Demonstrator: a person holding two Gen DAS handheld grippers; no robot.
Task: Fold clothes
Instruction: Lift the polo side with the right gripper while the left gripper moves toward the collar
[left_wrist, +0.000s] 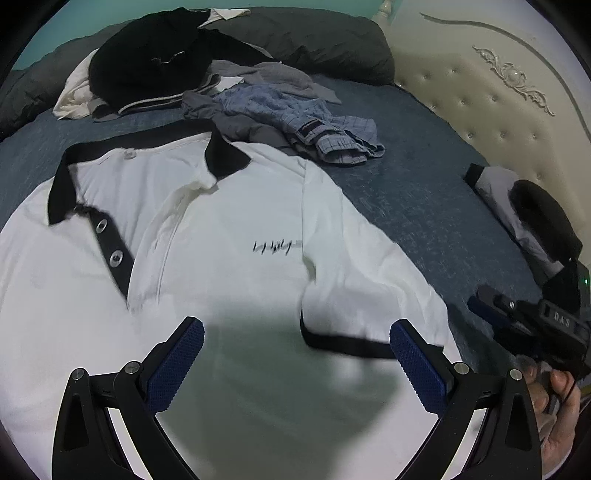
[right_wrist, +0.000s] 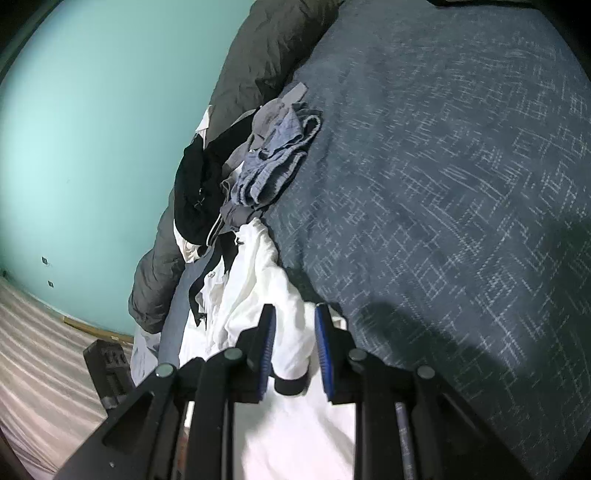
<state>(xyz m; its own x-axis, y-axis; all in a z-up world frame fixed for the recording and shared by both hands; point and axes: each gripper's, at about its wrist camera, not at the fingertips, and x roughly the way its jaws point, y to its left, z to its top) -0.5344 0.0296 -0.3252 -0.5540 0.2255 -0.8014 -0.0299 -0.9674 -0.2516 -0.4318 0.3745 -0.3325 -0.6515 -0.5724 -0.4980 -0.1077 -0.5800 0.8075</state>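
Note:
A white polo shirt (left_wrist: 229, 206) with black collar, black placket and black sleeve trim lies face up on the blue bedspread (left_wrist: 413, 192). My left gripper (left_wrist: 295, 332) is open and empty, hovering over the shirt's lower chest, its right pad near the black sleeve hem (left_wrist: 347, 345). My right gripper (right_wrist: 293, 317) has its jaws narrowly apart with the shirt's sleeve (right_wrist: 284, 332) and its black cuff between the pads; whether they pinch the cloth is unclear. The right gripper also shows at the right edge of the left wrist view (left_wrist: 480, 302), beside the shirt.
A heap of unfolded clothes, black (left_wrist: 147, 62), grey and blue checked (left_wrist: 295, 114), lies at the far side of the bed. A dark grey duvet (left_wrist: 303, 33) runs behind it. A padded cream headboard (left_wrist: 480, 96) stands right, with folded garments (left_wrist: 517, 206) before it. A teal wall (right_wrist: 92, 129).

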